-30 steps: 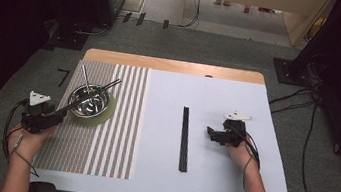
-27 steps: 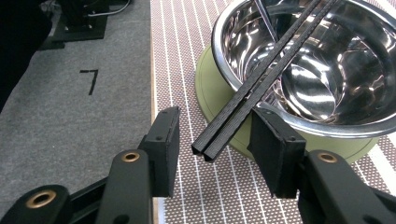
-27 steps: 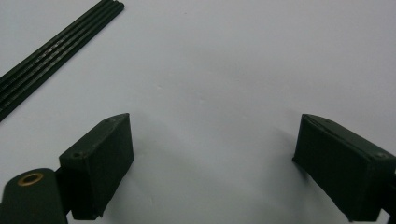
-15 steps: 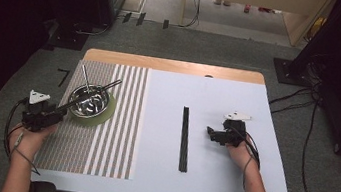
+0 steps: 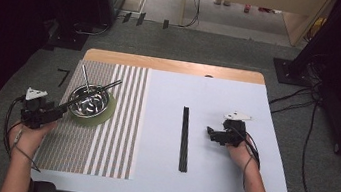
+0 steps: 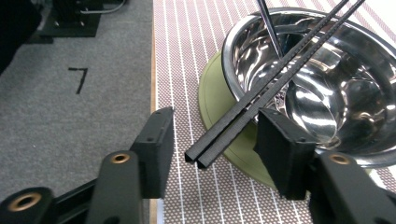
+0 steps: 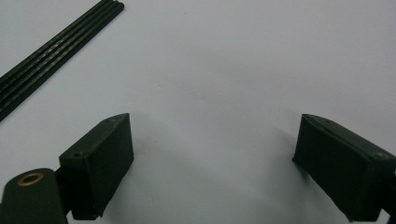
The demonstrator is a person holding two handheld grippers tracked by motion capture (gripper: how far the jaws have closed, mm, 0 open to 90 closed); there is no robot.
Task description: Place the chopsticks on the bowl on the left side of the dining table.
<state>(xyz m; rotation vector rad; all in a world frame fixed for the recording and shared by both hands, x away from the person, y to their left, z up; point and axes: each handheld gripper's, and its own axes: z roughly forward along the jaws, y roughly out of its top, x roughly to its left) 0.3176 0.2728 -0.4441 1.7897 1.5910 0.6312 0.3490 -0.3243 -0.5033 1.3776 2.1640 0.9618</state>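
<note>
Where the steel bowl (image 6: 322,84) sits, black chopsticks (image 6: 261,93) lean across its rim — their ends between the gaping left claw (image 6: 219,140), ungripped; right claw (image 7: 215,154) — wide, empty.

1. Ahead of my left hand-held gripper (image 6: 210,154), the bowl (image 6: 327,84) is polished, mirror-bright metal.
2. The chopsticks (image 6: 261,93) between its jaws look matt black and ribbed.
3. Under my right hand-held gripper (image 7: 212,163), the counter (image 7: 224,70) cover is smooth, matt and pale.

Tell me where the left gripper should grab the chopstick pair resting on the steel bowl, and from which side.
Grip the free near ends of the chopstick pair, which overhang the steel bowl rim above the striped mat. Come in low from the person's left, along the sticks, with the open left gripper straddling both. That end is probably safest to close on without hitting the bowl.
</note>
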